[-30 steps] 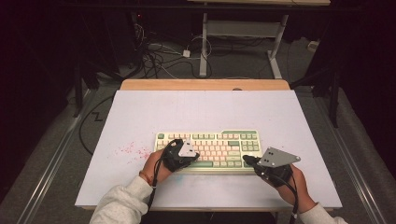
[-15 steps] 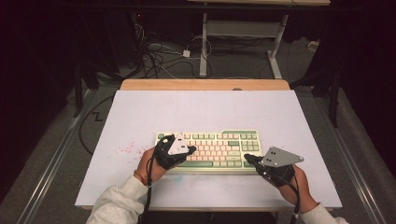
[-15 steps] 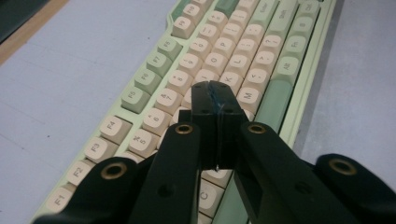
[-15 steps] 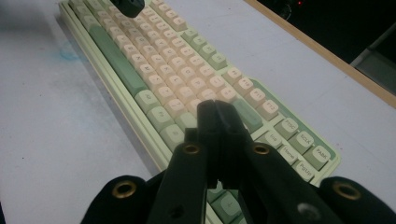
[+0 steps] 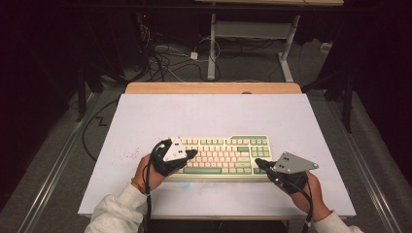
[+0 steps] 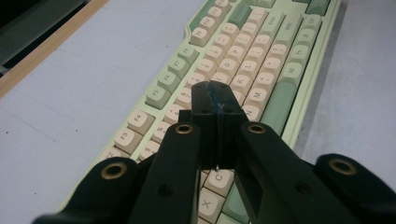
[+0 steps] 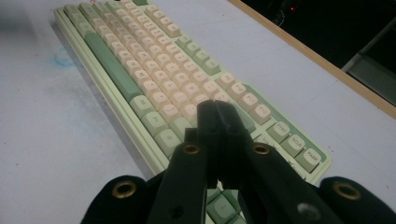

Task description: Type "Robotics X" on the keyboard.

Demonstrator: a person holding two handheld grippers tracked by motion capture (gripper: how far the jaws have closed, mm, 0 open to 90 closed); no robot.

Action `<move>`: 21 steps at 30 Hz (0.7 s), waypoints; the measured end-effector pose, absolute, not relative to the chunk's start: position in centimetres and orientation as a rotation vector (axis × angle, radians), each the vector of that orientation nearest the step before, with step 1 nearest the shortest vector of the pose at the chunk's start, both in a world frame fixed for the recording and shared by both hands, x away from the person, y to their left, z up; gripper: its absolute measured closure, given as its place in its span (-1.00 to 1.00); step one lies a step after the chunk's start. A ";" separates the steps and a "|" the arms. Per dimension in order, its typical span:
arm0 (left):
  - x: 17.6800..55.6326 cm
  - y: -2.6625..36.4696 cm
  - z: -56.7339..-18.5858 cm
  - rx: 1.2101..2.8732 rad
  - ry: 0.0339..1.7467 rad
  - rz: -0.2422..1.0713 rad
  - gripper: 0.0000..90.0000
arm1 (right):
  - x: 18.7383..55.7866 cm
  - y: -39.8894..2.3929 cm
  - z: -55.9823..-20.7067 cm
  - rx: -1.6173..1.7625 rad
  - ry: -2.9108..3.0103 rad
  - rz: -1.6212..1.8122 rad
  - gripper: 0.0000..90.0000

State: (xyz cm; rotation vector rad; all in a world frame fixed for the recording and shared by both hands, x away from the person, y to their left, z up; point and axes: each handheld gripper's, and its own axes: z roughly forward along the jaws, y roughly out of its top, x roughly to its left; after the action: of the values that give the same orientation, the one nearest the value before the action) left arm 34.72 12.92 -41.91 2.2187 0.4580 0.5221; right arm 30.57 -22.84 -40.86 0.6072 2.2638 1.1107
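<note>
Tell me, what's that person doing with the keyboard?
A person sits at a white table with a hand-held gripper in each hand. Both have their jaws shut and hold nothing. The left hand-held gripper is over the left end of the green and cream keyboard, and the right hand-held gripper is at its right end. It looks like the closed tips are being used to poke at keys, like typing, though I cannot tell whether a key is pressed right now.

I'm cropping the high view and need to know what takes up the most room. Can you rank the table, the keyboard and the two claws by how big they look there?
1. Table, by far the largest.
2. Keyboard.
3. Left claw and right claw: smallest, and they look much alike, so I won't rank one over the other.
</note>
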 end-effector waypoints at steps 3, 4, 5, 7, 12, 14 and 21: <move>34.5 13.5 -41.9 2.213 0.467 0.529 0.95 | 30.7 -22.9 -41.0 0.612 2.267 1.113 1.00; 34.5 13.7 -41.9 2.213 0.471 0.529 0.94 | 30.7 -22.9 -41.0 0.613 2.270 1.113 1.00; 34.4 13.9 -41.9 2.215 0.474 0.532 0.94 | 30.7 -22.9 -41.0 0.607 2.270 1.111 1.00; 34.4 14.2 -41.9 2.214 0.482 0.538 0.94 | 30.7 -22.8 -41.0 0.607 2.271 1.111 1.00; 34.0 14.7 -41.9 2.211 0.483 0.546 0.94 | 30.8 -22.6 -41.1 0.607 2.275 1.113 1.00; 33.8 14.8 -42.1 2.220 0.483 0.550 0.94 | 30.7 -22.5 -41.1 0.600 2.281 1.113 1.00; 33.0 16.6 -42.3 2.209 0.514 0.562 0.94 | 31.3 -21.6 -41.2 0.600 2.288 1.119 1.00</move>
State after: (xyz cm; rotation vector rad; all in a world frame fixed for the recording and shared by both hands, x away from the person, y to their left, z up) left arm 32.96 16.57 -42.28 2.2086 0.5135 0.5622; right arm 31.31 -21.63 -41.19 0.5999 2.2883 1.1187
